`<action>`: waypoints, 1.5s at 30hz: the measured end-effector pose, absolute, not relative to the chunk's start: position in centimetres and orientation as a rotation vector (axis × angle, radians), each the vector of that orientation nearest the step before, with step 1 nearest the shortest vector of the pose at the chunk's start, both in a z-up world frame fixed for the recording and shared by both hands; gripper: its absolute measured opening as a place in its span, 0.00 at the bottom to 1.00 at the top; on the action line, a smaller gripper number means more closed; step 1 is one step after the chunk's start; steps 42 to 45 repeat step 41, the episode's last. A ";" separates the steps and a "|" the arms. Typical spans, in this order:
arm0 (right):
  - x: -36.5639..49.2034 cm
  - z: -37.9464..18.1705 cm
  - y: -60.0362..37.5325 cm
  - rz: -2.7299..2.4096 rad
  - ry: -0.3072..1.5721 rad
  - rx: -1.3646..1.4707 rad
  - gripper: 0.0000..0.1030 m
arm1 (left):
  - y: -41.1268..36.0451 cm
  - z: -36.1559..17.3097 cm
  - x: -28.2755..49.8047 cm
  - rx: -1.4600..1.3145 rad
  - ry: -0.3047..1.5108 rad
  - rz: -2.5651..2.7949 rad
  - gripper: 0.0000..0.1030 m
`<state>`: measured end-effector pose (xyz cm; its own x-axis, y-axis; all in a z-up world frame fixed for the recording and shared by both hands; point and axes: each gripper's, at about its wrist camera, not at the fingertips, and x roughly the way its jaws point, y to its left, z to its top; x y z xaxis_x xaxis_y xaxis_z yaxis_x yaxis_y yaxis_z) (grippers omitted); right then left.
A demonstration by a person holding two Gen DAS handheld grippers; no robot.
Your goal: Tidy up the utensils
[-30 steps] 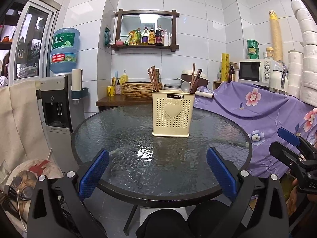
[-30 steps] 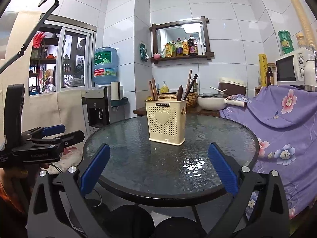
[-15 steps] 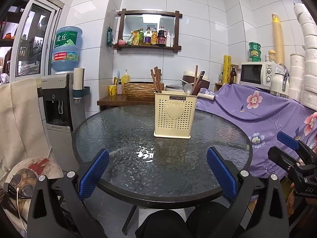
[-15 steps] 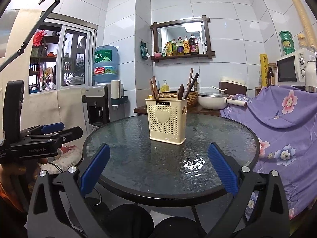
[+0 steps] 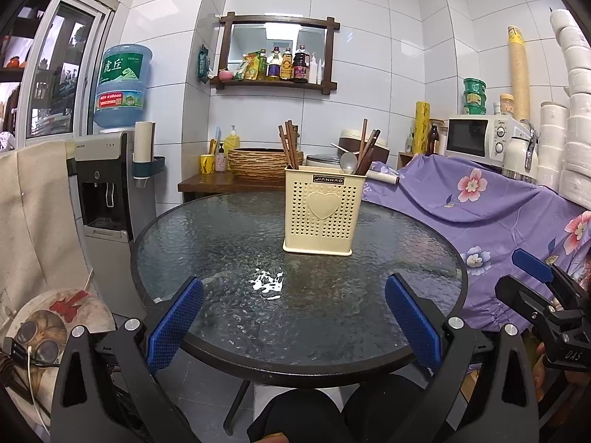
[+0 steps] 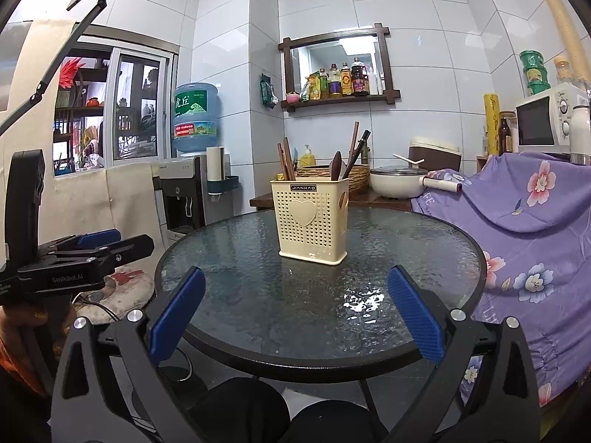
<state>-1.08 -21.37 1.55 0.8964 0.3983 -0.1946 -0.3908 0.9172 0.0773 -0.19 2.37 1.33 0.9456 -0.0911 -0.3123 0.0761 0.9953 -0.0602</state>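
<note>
On the far middle of the round glass table stands the cream holder, chopsticks at its left, a spoon and more sticks at its right. Nothing lies loose on the glass, so the sorting looks done, or nearly. Left gripper and right gripper hang at the near edge, fingers wide apart, empty.
</note>
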 end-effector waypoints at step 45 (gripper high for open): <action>-0.6 1.0 -21.1 0.409 0.238 0.039 0.95 | 3.0 0.9 0.3 -0.067 0.366 -0.076 0.94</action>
